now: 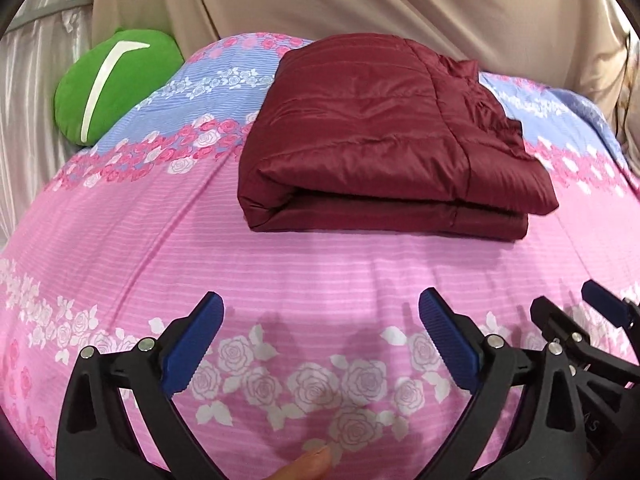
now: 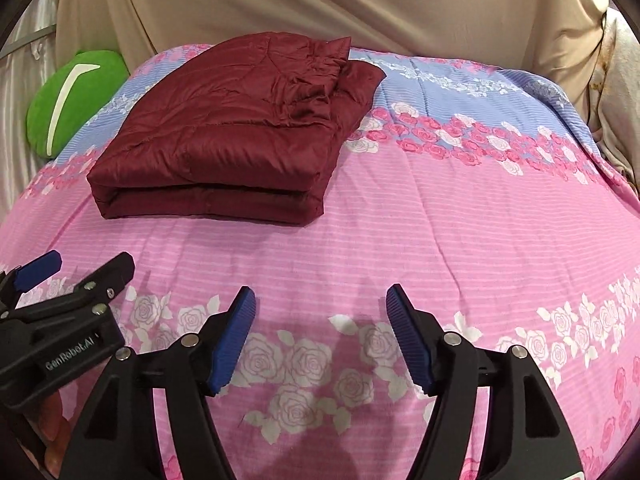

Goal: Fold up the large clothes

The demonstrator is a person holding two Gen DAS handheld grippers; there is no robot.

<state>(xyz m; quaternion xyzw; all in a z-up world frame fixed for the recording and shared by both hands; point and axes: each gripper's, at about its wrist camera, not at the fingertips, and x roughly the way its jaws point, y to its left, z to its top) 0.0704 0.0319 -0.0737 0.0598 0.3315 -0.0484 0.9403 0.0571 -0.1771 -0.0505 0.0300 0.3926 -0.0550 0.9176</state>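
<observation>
A dark red quilted jacket (image 1: 384, 140) lies folded into a thick rectangle on the pink and blue flowered bedspread (image 1: 280, 264). In the right wrist view the jacket (image 2: 228, 140) sits to the far left. My left gripper (image 1: 320, 308) is open and empty, held over the bedspread in front of the jacket, apart from it. My right gripper (image 2: 320, 304) is also open and empty, in front and to the right of the jacket. Each gripper shows at the edge of the other's view: the right one (image 1: 580, 312), the left one (image 2: 80, 268).
A green cushion (image 1: 116, 84) with a white stripe lies at the bed's far left corner. Beige cloth (image 1: 360, 0) hangs behind the bed, with pale curtains (image 1: 32, 92) to the left. The bedspread (image 2: 460, 220) stretches wide to the right of the jacket.
</observation>
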